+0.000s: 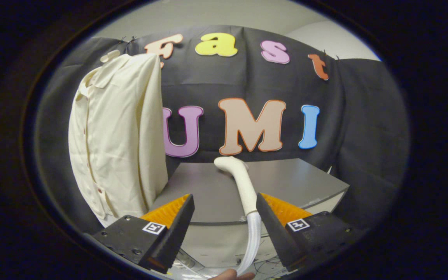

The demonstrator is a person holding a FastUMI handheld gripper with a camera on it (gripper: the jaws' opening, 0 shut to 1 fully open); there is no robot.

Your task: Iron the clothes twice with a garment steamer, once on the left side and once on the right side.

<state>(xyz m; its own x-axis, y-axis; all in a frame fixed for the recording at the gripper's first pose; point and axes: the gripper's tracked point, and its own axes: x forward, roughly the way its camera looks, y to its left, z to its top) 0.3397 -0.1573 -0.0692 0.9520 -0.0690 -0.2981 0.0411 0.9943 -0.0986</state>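
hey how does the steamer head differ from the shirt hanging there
The steamer head is a slim, rigid, curved wand standing over the table, between the open gripper fingers and close to one of them. The shirt is wide, soft cloth with buttons, hanging beside the table against the booth wall. Both are cream-white.

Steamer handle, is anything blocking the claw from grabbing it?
Nothing visible does. The steamer handle stands between the open claw fingers, nearer the right one, neither pressing on it. The shirt hangs off to the left, beyond the fingers.
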